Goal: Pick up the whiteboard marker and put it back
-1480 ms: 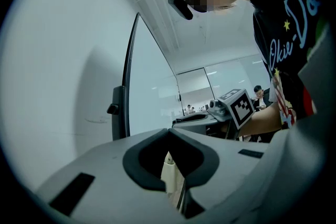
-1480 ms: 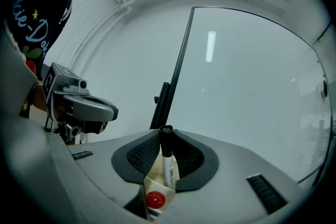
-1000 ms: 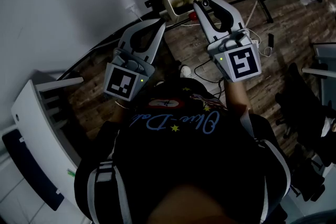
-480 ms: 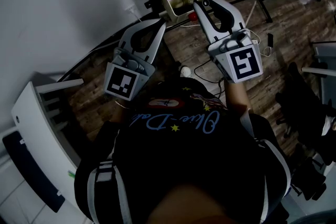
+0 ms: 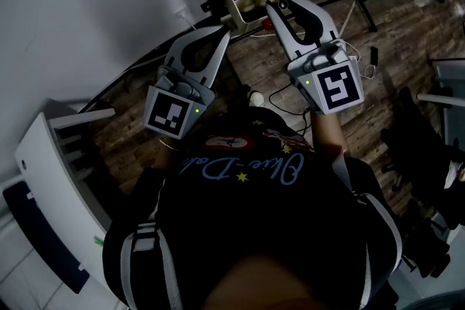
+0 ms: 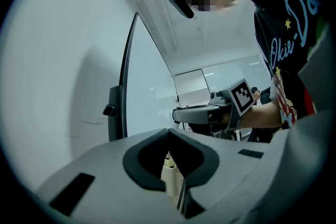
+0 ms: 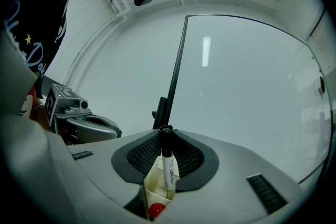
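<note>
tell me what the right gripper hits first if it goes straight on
Probably the cream plastic pen tray: the right gripper, jaws shut on the black-capped white whiteboard marker, points into it; depth is unclear.

Very little differs from one second ago. In the head view, the tip of my right tongs (image 5: 276, 5), closed on the marker (image 7: 169, 168), now lies a trace more to the left and higher, a little closer to the rim of the cream tray (image 5: 234, 11). My left tongs (image 5: 222, 33) sit a trace lower in the picture than one second ago. I cannot tell if the tongs moved or only my head.
</note>
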A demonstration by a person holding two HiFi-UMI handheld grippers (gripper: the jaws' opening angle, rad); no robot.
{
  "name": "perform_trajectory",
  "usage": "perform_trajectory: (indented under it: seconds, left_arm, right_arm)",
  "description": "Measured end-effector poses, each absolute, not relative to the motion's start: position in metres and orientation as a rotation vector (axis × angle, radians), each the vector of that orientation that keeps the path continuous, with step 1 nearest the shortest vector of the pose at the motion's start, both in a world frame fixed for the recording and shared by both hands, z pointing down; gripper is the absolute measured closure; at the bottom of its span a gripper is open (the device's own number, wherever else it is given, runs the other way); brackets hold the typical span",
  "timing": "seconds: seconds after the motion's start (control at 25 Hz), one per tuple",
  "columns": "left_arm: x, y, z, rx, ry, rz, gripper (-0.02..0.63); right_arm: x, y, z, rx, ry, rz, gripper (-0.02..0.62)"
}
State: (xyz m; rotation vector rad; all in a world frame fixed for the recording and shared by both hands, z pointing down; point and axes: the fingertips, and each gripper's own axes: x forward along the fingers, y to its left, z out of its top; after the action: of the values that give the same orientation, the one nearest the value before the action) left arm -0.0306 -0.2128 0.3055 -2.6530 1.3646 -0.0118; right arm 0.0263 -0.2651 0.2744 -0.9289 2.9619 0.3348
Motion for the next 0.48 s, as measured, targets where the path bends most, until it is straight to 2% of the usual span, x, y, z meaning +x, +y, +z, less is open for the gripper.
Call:
perform_trajectory:
  seconds: [0.48]
  left_arm:
    - [-0.0342,-0.2156,0.3075,-2.650,1.377,-0.021,0.589]
  right_arm:
    - [0.0226,-0.2673,0.2778,-0.918,2.981,0.338,0.511]
